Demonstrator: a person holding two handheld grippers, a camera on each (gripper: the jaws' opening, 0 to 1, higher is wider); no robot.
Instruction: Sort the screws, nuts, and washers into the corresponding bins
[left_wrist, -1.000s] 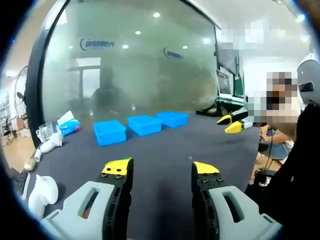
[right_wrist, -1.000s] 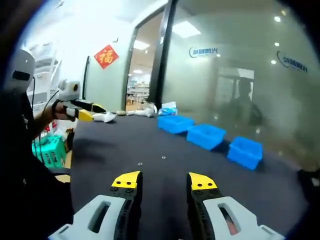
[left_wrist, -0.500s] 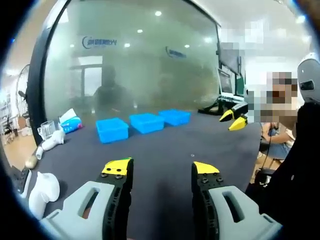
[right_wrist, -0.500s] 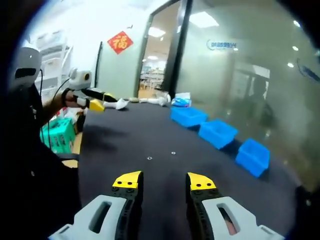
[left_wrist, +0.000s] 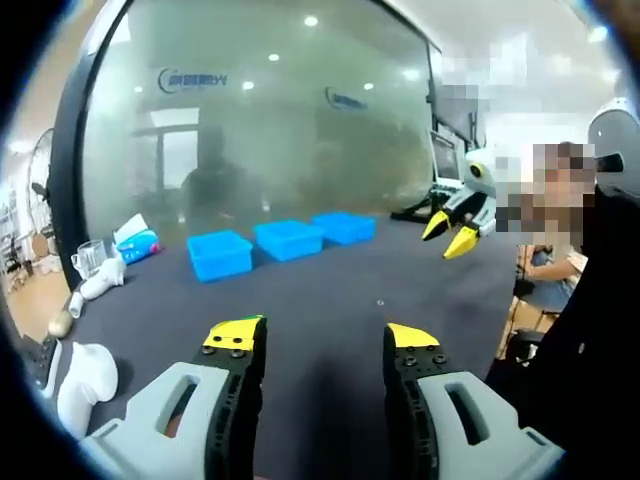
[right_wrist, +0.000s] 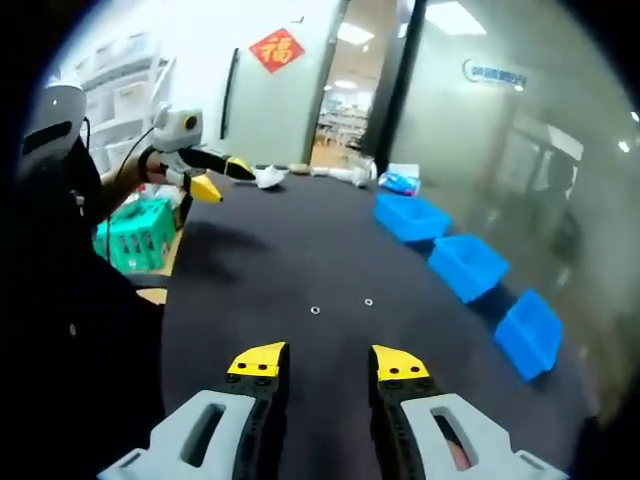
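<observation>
From the left gripper view I have my left hand-held gripper (left_wrist: 318, 340) held low over the dark bench (left_wrist: 330, 290), its yellow-tipped jaws parted with nothing between them. Ahead on the right, my right hand-held gripper (left_wrist: 449, 232) hangs in the air above the bench's far side, tips angled downward and apart, released. In the right gripper view that same right hand-held gripper (right_wrist: 325, 362) shows its jaws spread over bare bench cloth, while the left hand-held gripper (right_wrist: 214, 178) is raised at the left edge in a person's hand (right_wrist: 152, 167), also spread and holding nothing. Three blue bins (left_wrist: 283, 240) stand in a row toward the far edge of the bench, near the frosted glass wall (left_wrist: 260, 120); two small pieces of hardware (right_wrist: 340, 306), too small to tell apart, lie on the cloth between my right jaws and the bins. The glass carries a blue logo with lettering (left_wrist: 192, 82) too blurred to read, and a red diamond sign (right_wrist: 277, 49) on the wall bears a gold character. The middle of the bench is open for moving; a green crate (right_wrist: 140, 232) sits below its left edge, and white objects (left_wrist: 82, 380) with a tissue pack (left_wrist: 138, 246) crowd the left end.
</observation>
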